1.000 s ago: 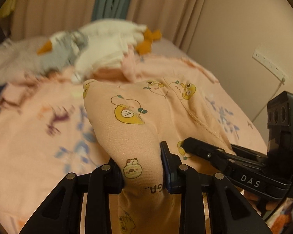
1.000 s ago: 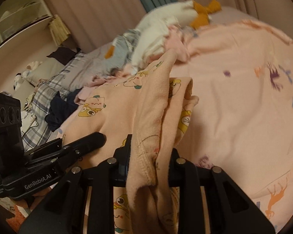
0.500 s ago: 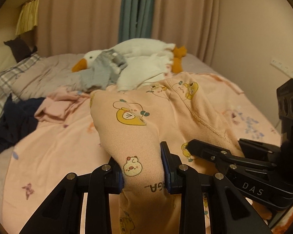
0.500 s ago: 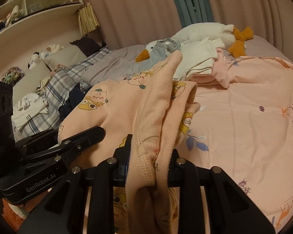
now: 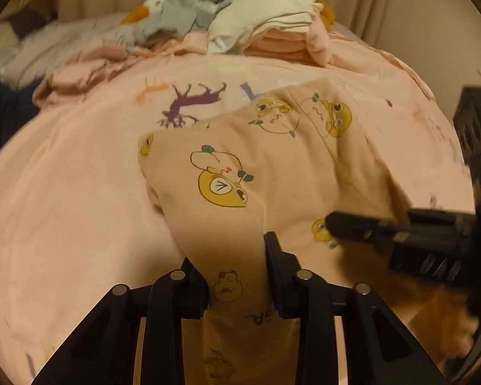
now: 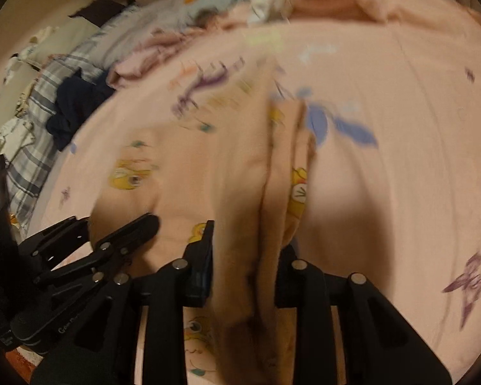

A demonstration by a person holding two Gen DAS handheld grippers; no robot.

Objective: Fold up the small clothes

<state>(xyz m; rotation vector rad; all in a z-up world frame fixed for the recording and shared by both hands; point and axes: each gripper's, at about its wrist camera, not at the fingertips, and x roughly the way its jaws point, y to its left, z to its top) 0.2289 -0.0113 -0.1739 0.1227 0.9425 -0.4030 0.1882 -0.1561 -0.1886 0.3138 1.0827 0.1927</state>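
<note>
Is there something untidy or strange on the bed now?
Yes. Behind the peach cartoon-print garment, loose clothes lie in a heap on the pink bedsheet, unfolded. A dark navy cloth lies crumpled at the left edge.

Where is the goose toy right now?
In the left wrist view the goose toy lies at the far end of the bed, top centre, half buried under a grey garment beside folded white clothes.

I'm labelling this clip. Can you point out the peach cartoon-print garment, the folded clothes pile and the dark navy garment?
peach cartoon-print garment (image 5: 272,173): left wrist view, on its printed upper panel.
folded clothes pile (image 5: 272,37): left wrist view, on its cream top layers.
dark navy garment (image 6: 77,109): right wrist view, on its crumpled middle.
</note>
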